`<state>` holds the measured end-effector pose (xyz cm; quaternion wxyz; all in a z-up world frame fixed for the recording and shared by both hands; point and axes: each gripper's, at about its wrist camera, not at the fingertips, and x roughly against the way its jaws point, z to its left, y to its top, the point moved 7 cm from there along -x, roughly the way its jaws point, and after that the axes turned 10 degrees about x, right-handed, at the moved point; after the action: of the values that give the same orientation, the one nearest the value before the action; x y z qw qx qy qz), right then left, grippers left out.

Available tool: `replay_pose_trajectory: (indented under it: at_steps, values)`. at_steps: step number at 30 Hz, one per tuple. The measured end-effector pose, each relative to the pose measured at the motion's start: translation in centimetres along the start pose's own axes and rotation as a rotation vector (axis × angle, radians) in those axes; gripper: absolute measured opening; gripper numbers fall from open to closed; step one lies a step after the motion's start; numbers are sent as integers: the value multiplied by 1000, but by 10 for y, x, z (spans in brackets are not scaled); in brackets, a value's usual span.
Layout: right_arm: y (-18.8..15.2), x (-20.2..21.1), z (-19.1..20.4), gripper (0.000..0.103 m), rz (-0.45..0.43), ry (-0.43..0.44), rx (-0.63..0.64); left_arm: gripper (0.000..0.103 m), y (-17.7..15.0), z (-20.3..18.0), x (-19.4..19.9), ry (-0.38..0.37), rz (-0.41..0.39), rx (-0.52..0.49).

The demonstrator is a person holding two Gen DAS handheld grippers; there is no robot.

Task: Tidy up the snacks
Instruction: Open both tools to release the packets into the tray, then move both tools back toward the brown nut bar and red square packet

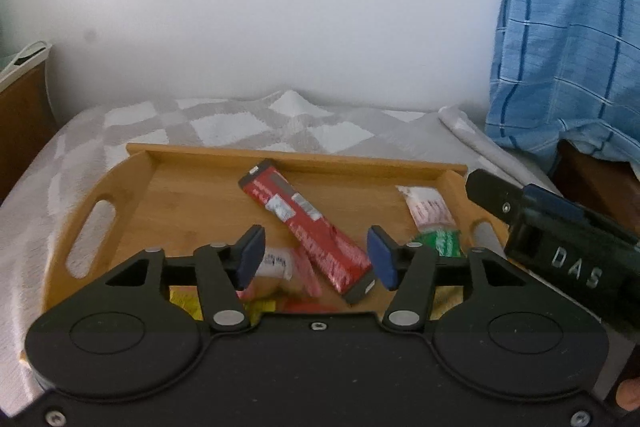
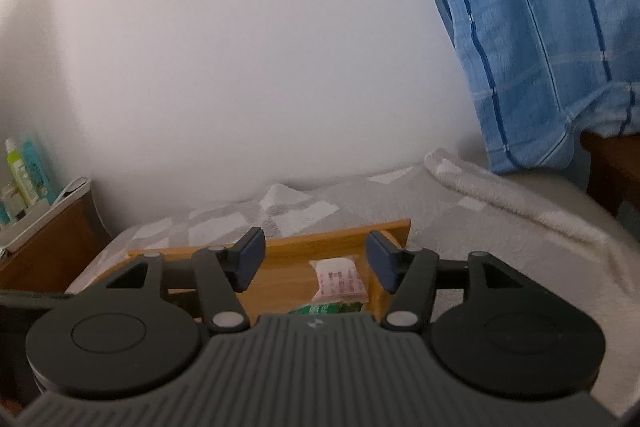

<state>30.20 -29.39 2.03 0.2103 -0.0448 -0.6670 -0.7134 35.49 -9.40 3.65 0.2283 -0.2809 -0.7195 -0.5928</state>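
A wooden tray (image 1: 120, 187) with handle slots lies on a grey-and-white checked blanket. A long red snack packet (image 1: 308, 227) rests diagonally in it. At the tray's right end are a white-and-pink packet (image 1: 430, 211) and a green packet (image 1: 440, 241). More pink, white and yellow packets (image 1: 280, 267) lie at the near edge, partly hidden by my left gripper (image 1: 316, 253), which stands open above the red packet, touching nothing. My right gripper (image 2: 316, 259) is open over the tray's right end (image 2: 396, 227), above the white-and-pink packet (image 2: 340, 277) and green packet (image 2: 328, 308).
The right gripper's black body (image 1: 560, 247) shows at the right of the left wrist view. A blue checked cloth (image 1: 568, 39) hangs at the right over dark wood. A brown cabinet (image 2: 48, 251) with bottles (image 2: 24, 171) stands at the left. A white wall is behind.
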Motion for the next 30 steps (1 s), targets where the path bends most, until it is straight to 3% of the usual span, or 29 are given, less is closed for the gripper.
replay_pose_trajectory:
  at_steps: [5,15,25,30]
  values:
    - [-9,29,5,78,2,5,66,66,-15,6,27,-17,-8,13]
    - [-37,75,-4,86,5,-6,49,87,-46,17,75,-16,-60,-13]
    - [-71,117,-27,91,56,-55,-15,91,-96,14,111,-10,-61,-52]
    - [-78,133,-32,103,73,-75,-17,94,-121,7,126,0,-63,-89]
